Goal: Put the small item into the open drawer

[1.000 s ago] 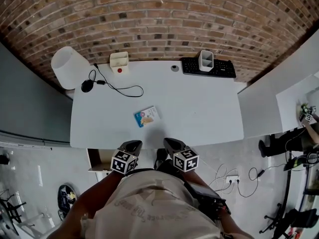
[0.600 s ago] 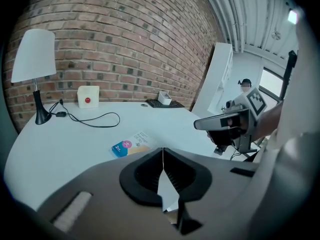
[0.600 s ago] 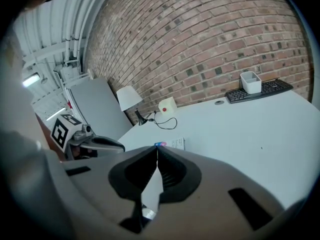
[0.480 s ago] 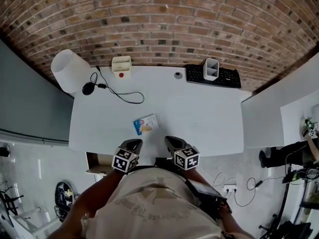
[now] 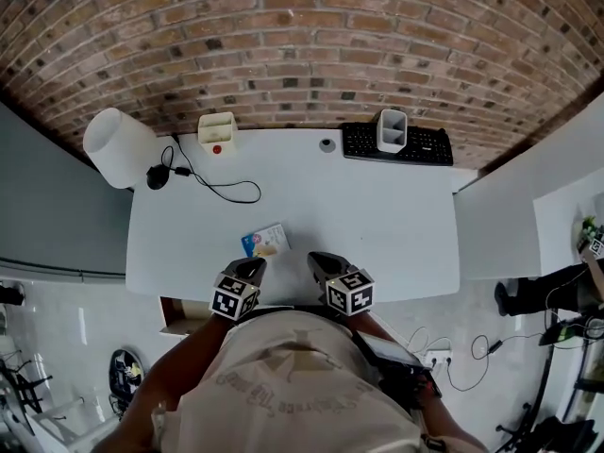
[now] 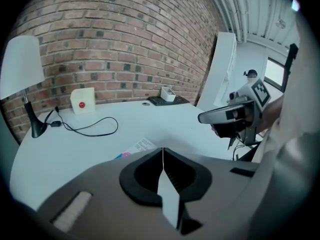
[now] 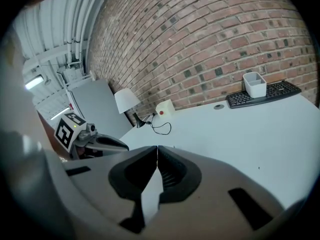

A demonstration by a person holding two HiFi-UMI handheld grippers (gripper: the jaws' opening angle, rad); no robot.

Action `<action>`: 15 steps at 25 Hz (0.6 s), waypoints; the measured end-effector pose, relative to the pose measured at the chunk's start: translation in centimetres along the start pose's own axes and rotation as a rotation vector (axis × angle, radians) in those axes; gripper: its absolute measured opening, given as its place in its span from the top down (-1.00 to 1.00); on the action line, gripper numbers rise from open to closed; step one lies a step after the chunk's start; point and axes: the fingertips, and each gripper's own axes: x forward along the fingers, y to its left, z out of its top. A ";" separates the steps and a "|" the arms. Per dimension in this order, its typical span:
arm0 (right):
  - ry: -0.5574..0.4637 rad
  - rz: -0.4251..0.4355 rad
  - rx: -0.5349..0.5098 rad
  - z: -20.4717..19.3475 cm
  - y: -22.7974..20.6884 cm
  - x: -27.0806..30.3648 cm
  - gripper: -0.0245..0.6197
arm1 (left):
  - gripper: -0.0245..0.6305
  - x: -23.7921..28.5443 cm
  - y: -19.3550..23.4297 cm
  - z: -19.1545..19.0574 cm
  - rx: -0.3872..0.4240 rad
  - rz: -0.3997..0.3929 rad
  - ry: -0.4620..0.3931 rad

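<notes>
My left gripper point(image 5: 251, 266) and right gripper point(image 5: 321, 259), jaws together (both empty), at near desk point(image 5: 377, 215) edge; small packet point(image 5: 265, 241) just beyond left.

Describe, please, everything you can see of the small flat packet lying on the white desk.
The packet is a thin rectangle, apparently card or a printed wrapper, blue at one end and pale on the rest, with an orange picture and some print. It lies flat and skewed on the white desk, near the front edge. Nothing but the desk appears to touch it. The left gripper, its jaws shut and empty, hovers just short of it.
</notes>
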 end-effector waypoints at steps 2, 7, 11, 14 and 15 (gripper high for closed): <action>0.000 0.003 0.005 0.1 -0.6 -0.2 0.90 | 0.90 0.6 0.0 0.4 0.012 0.005 0.008; 0.007 0.008 0.020 0.2 -2.5 -0.2 0.90 | 0.90 2.2 0.0 1.0 0.020 -0.002 0.043; 0.018 0.028 0.024 -0.1 -2.9 0.0 0.90 | 0.90 3.2 0.2 0.7 0.056 0.008 0.084; 0.026 0.033 0.027 -0.4 -3.4 0.2 0.90 | 0.90 3.8 0.5 0.3 0.100 0.019 0.119; 0.026 0.033 0.031 -0.4 -3.6 0.3 0.90 | 0.89 3.9 0.7 0.2 0.111 0.024 0.130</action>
